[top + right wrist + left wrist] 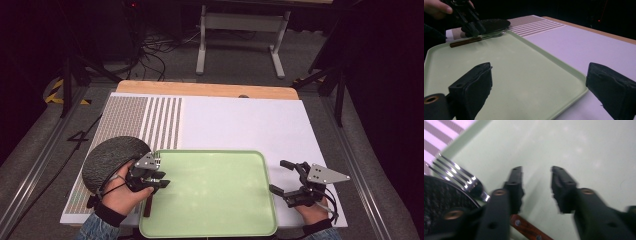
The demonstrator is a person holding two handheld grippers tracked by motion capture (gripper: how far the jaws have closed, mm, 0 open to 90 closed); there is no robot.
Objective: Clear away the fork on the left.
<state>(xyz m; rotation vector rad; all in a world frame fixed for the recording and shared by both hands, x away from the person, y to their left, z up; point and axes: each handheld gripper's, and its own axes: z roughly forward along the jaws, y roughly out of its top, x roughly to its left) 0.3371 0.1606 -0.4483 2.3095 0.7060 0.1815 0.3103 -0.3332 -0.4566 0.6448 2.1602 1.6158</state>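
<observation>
Fingers (515, 187) of the left gripper (536, 186) are standing apart w/ bare tray surface between them, grasping nothing; the black pads are hovering just above the pale green rectangular plastic tray (215, 195), over its near-left portion. Left gripper (159, 183), seen from the high view, is sitting at the tray's left rim, the person's left hand (122, 192) wrapping its body.

Steel fork w/ reddish-brown riveted wooden handle (471, 186) is lying on the tray along its left edge: tines are pointing toward the tray's far-left corner, handle is running back toward the near side, passing under the left jaw in the left gripper view. Fork (476, 38), in the right gripper view, is resting flat just inside the tray's far rim, w/ the left gripper (474, 27) directly above its handle. Whether the pads are touching it: cannot tell.

Dark grey round textured plate (112, 160) is lying just outside the tray's left rim, touching or slightly overlapping it at the far-left corner; fork's tines are lying beside its edge.

Right gripper (287, 180) is hovering just off the tray's right rim, over the white mat (240, 122), jaws spread wide and holding nothing. Its pads (475, 86) are framing the tray's near-right corner, one over the tray, the other over the mat. Right hand (312, 212) is gripping it at the tray's near-right side.
</observation>
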